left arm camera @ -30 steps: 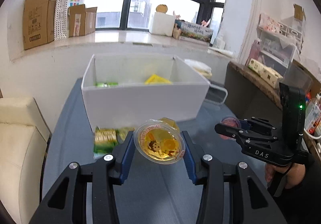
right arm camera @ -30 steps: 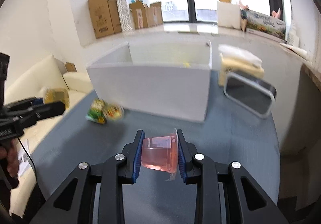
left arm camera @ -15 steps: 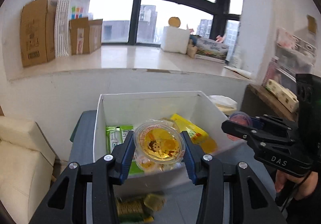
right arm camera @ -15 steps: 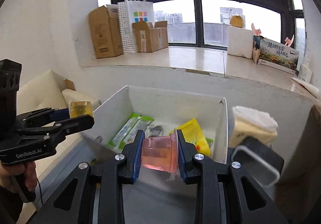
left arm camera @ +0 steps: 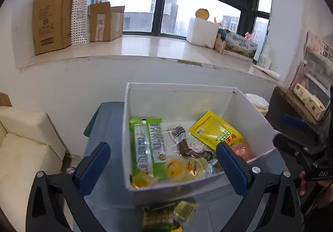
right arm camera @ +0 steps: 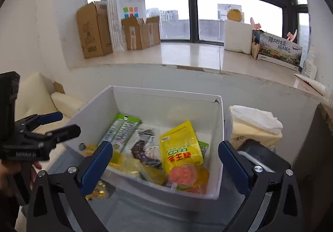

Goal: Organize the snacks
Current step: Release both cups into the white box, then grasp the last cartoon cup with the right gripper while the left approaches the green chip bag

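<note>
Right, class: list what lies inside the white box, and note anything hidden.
Inside the white box: two green bars, a dark clear-wrapped snack, a yellow pouch, an orange jelly cup and a pink one. What lies beneath them is covered.

A matt white cardboard box (left arm camera: 187,189) holds glossy plastic snack wrappers: a shiny yellow pouch (left arm camera: 216,130) and clear crinkled film (left arm camera: 181,140). The desk (left arm camera: 108,128) looks like matt grey-blue cloth. Brown paper cartons (right arm camera: 91,30) sit on a polished windowsill (right arm camera: 187,53).
</note>
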### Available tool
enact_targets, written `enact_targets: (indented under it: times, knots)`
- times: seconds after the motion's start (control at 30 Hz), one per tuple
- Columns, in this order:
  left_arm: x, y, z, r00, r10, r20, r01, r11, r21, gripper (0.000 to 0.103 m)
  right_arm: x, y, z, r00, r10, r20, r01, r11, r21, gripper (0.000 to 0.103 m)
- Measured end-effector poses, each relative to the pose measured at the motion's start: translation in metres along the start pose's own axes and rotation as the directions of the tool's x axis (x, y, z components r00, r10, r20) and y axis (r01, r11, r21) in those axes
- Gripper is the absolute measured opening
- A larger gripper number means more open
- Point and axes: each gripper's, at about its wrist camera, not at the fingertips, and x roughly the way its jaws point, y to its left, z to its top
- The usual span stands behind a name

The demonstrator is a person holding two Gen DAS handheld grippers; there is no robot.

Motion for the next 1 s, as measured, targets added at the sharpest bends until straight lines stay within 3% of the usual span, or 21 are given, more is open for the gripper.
enact_targets:
  times: [0.23,0.43,0.57,0.73,0.9,1.0]
  knots:
    - [-0.055,0.016,-0.033,0.999,0.019,0.031,-0.017,0.999,-0.052,0.103,-0.050,0.032,-0.044,0.994,0.081,0.072,-0.084,0.996,0.042,0.103]
    - [-0.100,0.021,-0.087,0.999,0.019,0.048,-0.014,0.996,-0.093,0.103,-0.050,0.079,-0.089,0.991,0.130,-0.011,-0.130,0.991,-0.041,0.103]
    - [-0.120,0.026,-0.125,0.999,0.024,0.035,-0.019,0.992,-0.127,0.103,-0.034,0.103,-0.113,0.983,0.169,-0.074,-0.175,0.981,-0.087,0.103]
    - [-0.129,0.036,-0.150,1.000,0.018,0.000,-0.017,0.986,-0.167,0.103,0.004,0.116,-0.115,0.968,0.203,-0.149,-0.216,0.974,-0.074,0.103]
    - [-0.135,0.049,-0.161,0.999,0.042,-0.012,-0.043,0.983,-0.179,0.103,0.048,0.111,-0.107,0.966,0.176,-0.190,-0.179,0.984,0.000,0.103]
    - [-0.138,0.057,-0.164,0.998,0.061,-0.016,-0.063,0.981,-0.185,0.103,0.059,0.108,-0.100,0.972,0.159,-0.171,-0.158,0.987,0.018,0.103]
